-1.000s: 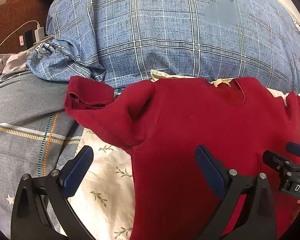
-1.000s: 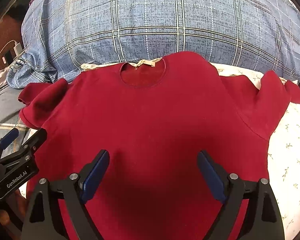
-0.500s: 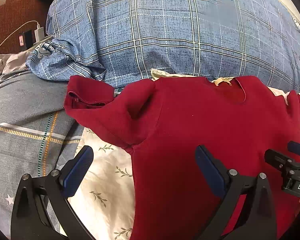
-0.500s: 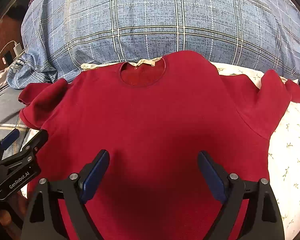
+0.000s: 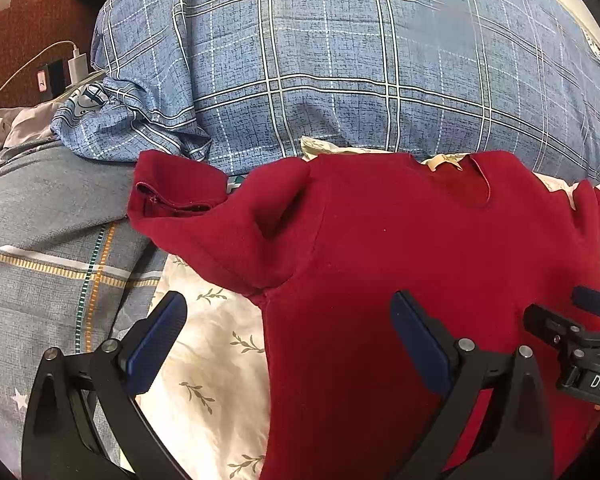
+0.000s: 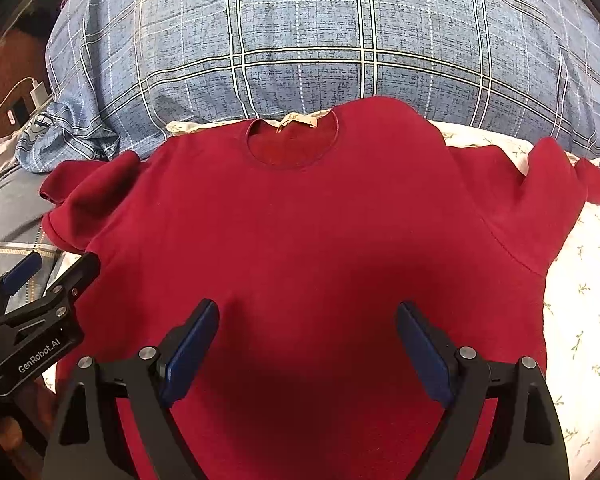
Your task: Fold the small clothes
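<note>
A small dark red sweater (image 6: 300,240) lies spread front up on a floral sheet, neck hole and tan label toward the far side. Its left sleeve (image 5: 204,220) is bunched and folded, the cuff resting on grey bedding; the right sleeve (image 6: 540,196) is crumpled at the far right. My left gripper (image 5: 288,336) is open, hovering over the sweater's left side seam below the armpit. My right gripper (image 6: 308,340) is open above the lower chest, with nothing between its fingers. Each gripper shows at the edge of the other's view.
A big blue plaid pillow (image 6: 320,40) lies right behind the sweater's collar. Grey patterned bedding (image 5: 48,248) lies to the left. A white floral sheet (image 6: 580,300) shows on the right. A charger and cable (image 5: 76,64) sit at the far left.
Almost nothing changed. Both grippers stay open and the sweater lies as before; the right gripper drifted very slightly.
</note>
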Demonstrator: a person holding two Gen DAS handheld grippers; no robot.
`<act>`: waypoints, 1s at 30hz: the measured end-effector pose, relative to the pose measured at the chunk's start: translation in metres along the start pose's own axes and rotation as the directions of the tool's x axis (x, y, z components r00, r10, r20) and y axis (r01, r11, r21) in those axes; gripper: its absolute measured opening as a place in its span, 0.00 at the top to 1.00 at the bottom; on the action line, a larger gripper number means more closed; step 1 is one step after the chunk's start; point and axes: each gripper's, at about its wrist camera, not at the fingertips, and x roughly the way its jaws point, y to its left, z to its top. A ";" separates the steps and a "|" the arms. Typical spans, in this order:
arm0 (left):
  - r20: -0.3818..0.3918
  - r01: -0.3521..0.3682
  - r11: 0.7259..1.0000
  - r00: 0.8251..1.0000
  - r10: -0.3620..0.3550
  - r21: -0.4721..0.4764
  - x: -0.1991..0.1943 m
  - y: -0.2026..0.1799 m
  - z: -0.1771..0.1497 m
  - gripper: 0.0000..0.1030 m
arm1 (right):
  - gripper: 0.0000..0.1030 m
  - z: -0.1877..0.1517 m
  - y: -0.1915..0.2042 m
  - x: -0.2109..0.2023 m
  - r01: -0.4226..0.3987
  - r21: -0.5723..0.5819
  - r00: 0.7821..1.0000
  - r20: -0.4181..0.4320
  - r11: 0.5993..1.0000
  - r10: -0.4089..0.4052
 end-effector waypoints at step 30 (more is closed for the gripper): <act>-0.043 0.040 0.997 0.998 -0.043 -0.070 -0.042 -0.003 0.021 0.01 | 0.12 -0.007 -0.036 -0.064 -0.040 0.012 0.993 0.107 0.999 0.039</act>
